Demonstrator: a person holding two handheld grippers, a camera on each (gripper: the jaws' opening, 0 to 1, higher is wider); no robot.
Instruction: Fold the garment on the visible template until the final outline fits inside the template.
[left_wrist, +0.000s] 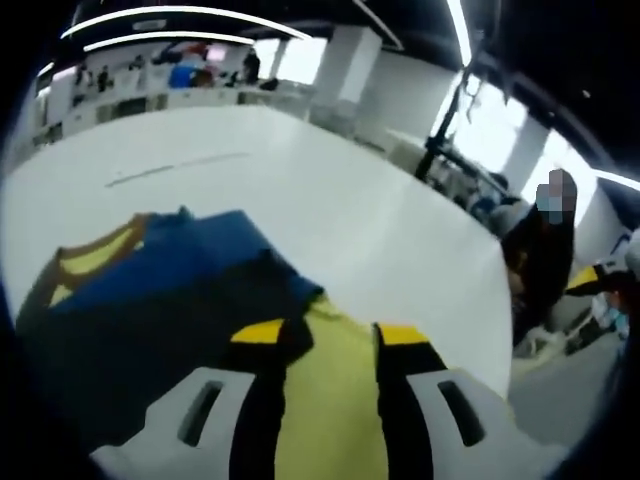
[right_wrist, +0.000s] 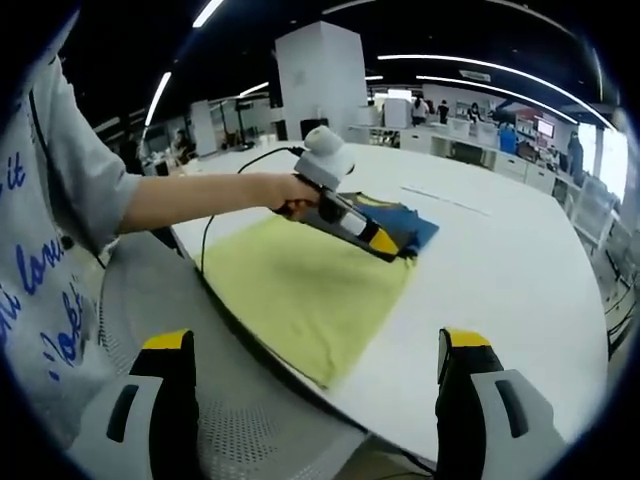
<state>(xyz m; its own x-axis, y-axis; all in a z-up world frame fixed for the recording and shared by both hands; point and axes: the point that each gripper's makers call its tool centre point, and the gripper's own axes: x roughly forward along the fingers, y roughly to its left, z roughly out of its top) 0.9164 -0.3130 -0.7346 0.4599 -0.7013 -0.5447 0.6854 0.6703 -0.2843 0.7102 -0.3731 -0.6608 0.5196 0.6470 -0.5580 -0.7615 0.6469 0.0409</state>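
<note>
A folded blue garment (left_wrist: 190, 275) with a yellow collar (left_wrist: 95, 255) lies on a yellow template sheet (left_wrist: 332, 420) on the white table (left_wrist: 330, 190). My left gripper (left_wrist: 335, 335) hovers at the garment's near edge. Its jaws stand somewhat apart, with the yellow sheet showing between them and dark fabric against the left finger (left_wrist: 268, 340). In the right gripper view, a hand holds the left gripper (right_wrist: 390, 245) low over the blue garment (right_wrist: 412, 226) at the far end of the template (right_wrist: 300, 285). My right gripper (right_wrist: 318, 345) is wide open off the table's near edge, holding nothing.
The person's bare forearm (right_wrist: 200, 200) and grey lettered shirt (right_wrist: 45, 250) fill the left side. A grey perforated chair seat (right_wrist: 280, 440) sits below the table edge. A black cable (right_wrist: 245, 165) trails on the table. A dark-clothed person (left_wrist: 545, 255) stands at the right.
</note>
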